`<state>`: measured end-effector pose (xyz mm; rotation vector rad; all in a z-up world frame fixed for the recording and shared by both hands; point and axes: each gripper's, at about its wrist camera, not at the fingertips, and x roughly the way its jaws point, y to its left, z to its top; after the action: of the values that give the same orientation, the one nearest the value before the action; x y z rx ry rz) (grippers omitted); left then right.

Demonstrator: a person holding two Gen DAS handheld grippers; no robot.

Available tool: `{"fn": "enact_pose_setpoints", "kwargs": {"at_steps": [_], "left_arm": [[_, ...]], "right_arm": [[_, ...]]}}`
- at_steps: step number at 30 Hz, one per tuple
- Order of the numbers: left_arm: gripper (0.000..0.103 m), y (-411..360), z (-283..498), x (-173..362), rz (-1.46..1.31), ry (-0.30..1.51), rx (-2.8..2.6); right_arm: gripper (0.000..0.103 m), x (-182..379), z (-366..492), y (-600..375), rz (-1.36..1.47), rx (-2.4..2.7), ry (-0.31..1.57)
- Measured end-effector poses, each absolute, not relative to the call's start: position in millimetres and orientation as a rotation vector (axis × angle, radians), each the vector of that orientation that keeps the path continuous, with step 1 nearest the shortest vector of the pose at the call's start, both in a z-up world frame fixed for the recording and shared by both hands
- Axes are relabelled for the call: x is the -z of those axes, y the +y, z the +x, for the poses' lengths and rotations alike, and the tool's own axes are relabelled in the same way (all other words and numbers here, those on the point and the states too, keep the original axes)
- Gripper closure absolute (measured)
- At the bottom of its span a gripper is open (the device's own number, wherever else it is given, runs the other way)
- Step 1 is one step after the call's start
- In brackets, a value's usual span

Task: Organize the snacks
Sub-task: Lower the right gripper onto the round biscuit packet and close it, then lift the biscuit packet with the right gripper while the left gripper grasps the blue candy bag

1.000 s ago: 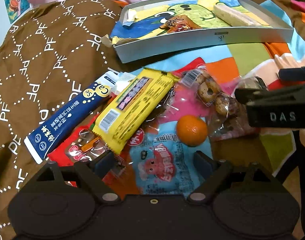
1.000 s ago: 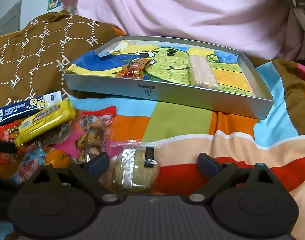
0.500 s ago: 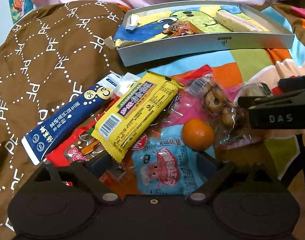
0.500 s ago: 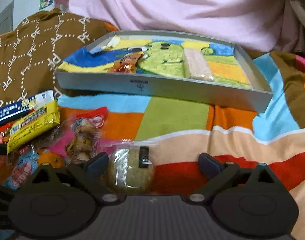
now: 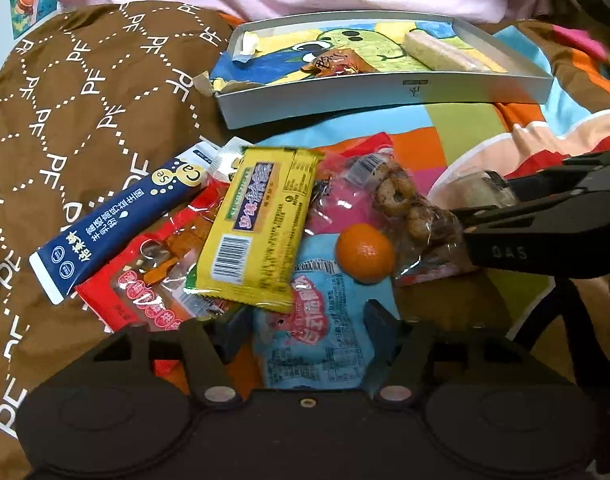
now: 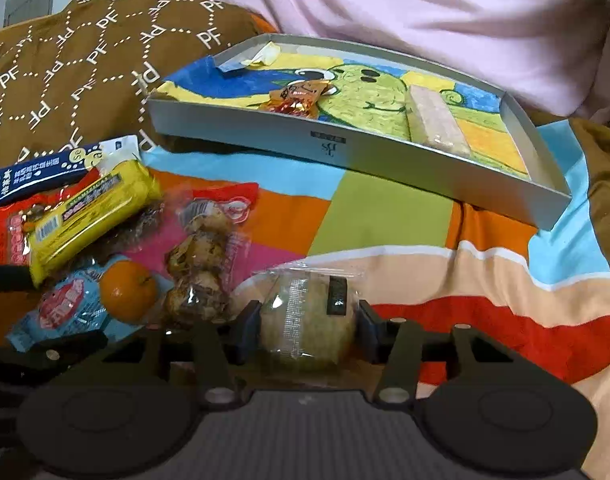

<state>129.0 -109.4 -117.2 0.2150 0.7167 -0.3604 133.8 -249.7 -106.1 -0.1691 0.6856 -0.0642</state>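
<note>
Nearest the right gripper [image 6: 308, 330] is the round wrapped pastry [image 6: 307, 322], lying dead ahead between the two blue pads. The jaws are closing on it; the pads stand at its two sides, though whether they already press the wrapper I cannot tell. The pastry has no long axis to speak of, so the approach angle matters little.

The left gripper [image 5: 301, 330] is closing as well, about half wide, with the blue packet [image 5: 317, 332] lying flat between its fingers. The pads look just clear of its edges. The packet's long axis runs roughly along the gripper's line of sight, so the jaws would meet its long sides.

Just beyond the packet sit the orange [image 5: 365, 253], touching it, the yellow bar [image 5: 261, 224] lying across the red packet [image 5: 145, 284], and the navy stick [image 5: 121, 220] slanting away to the left. A clear bag of cookies [image 5: 409, 204] lies between the orange and the right gripper.

Farthest off, up the bright striped cloth [image 6: 389, 208], is the grey tray [image 6: 345, 148], already holding a pale bar [image 6: 433, 120] and a small orange-wrapped sweet [image 6: 297, 98]. Judging by position, the right hand is nearer the tray; both loads would travel forward and up over its near wall
</note>
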Motion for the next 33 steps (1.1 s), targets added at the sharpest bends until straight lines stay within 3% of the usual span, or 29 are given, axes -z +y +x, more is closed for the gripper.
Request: {"fn": "enact_pose_setpoints", "kwargs": {"at_steps": [12,16,19,29,33], "left_arm": [[0.034,-104,136,116,0.154,0.803,0.322],[0.023,-105,147,117,0.155,0.838,0.337],[0.023,-103,153,117,0.137,0.856,0.347],[0.039,-98,155,114,0.127,0.889,0.387],[0.041,-99,153,111,0.123,0.921,0.389]], "right_arm": [[0.051,96,101,-256,-0.08,-0.036,0.815],[0.051,95,98,-251,-0.099,-0.069,0.825],[0.051,96,100,-252,-0.097,-0.077,0.828],[0.05,96,104,-250,-0.112,-0.085,0.833],[0.05,95,104,-249,-0.125,-0.093,0.837]]}}
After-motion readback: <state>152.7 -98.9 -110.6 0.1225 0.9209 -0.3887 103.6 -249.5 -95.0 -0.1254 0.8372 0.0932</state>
